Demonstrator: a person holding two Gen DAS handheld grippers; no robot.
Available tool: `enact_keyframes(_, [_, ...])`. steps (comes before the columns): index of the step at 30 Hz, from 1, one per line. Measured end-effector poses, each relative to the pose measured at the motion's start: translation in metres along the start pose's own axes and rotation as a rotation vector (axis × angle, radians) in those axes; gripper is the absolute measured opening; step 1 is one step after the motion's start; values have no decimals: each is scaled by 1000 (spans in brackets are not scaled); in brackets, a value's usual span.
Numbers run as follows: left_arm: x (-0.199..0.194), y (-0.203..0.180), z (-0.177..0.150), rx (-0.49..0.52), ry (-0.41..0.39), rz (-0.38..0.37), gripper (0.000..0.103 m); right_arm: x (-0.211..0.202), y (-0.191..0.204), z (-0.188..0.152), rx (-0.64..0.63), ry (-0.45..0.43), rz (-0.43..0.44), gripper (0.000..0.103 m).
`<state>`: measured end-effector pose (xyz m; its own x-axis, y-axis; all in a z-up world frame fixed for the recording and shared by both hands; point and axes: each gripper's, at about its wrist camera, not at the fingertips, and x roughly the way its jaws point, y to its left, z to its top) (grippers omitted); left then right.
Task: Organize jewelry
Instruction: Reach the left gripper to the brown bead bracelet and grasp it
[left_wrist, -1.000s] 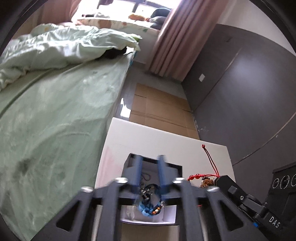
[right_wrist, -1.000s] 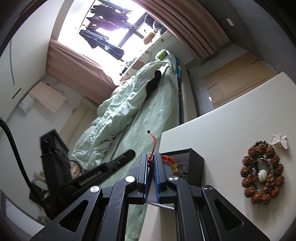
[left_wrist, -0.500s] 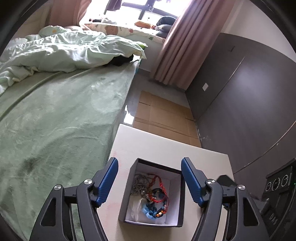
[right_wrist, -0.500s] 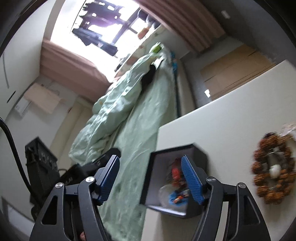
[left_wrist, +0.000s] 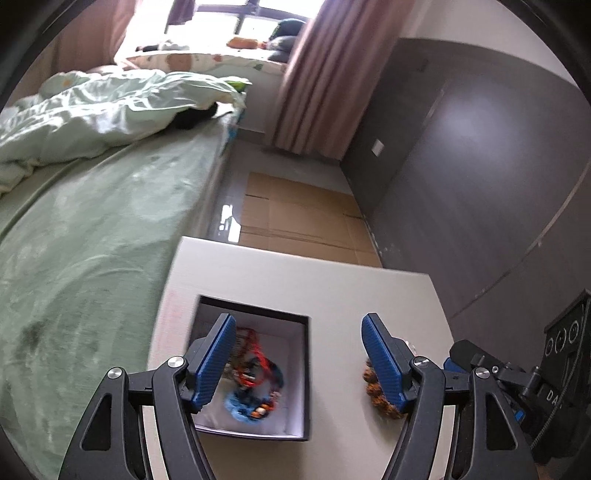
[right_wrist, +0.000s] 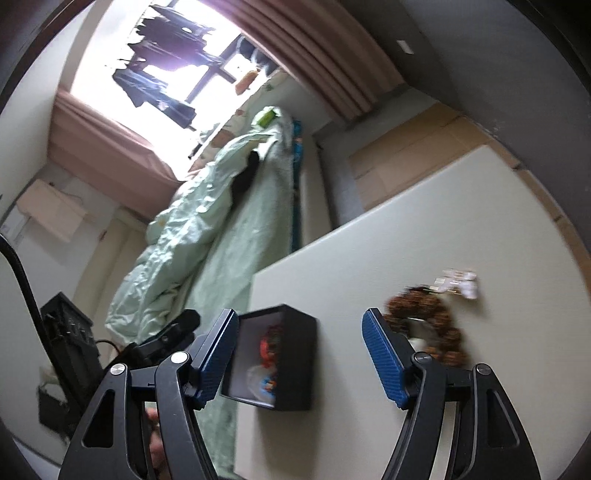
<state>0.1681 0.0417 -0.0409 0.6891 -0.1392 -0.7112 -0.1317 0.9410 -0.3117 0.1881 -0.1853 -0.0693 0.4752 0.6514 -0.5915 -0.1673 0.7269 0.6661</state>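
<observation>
A black jewelry box (left_wrist: 305, 373) with a white inside sits on the white table (left_wrist: 295, 280); it holds red and blue beaded bracelets (left_wrist: 255, 373). It also shows in the right wrist view (right_wrist: 295, 350). A brown bead bracelet (right_wrist: 436, 325) lies on the table right of the box, with a small white butterfly piece (right_wrist: 461, 284) beyond it; the bracelet also shows in the left wrist view (left_wrist: 380, 402). My left gripper (left_wrist: 299, 360) is open and empty above the box's right side. My right gripper (right_wrist: 301, 360) is open and empty between the box and the brown bracelet.
A bed with green bedding (left_wrist: 92, 221) runs along the table's left edge. Cardboard sheets (left_wrist: 295, 218) cover the floor beyond the table. A dark wall (left_wrist: 480, 184) stands on the right. The other gripper's black body (left_wrist: 517, 384) shows at the lower right.
Both grippers opened and let their bracelets go into the box, then drew back and up. The right gripper has shifted right toward the brown bracelet.
</observation>
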Motion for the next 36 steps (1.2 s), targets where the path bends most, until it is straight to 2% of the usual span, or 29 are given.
enact_keyframes(4, [6, -21, -6, 53, 17, -15, 71, -11, -17, 2, 18, 11, -51, 70])
enact_keyframes(11, [23, -57, -19, 119, 94, -71, 71, -26, -49, 1, 92, 32, -119, 70])
enact_keyframes(16, [33, -79, -31, 156, 144, -97, 71, -45, -67, 3, 140, -1, -121, 70])
enact_keyframes(21, [48, -92, -42, 171, 197, -78, 57, -60, -72, 6, 155, -33, -114, 70])
enact_keyframes(25, [61, -94, -50, 162, 240, -64, 50, -67, -76, 8, 172, -41, -116, 70])
enact_keyframes(27, [67, -94, -54, 158, 256, -50, 42, -71, -78, 8, 180, -46, -119, 70])
enact_keyframes(36, [93, -87, -67, 123, 325, -9, 40, -76, -86, 10, 210, -53, -125, 70])
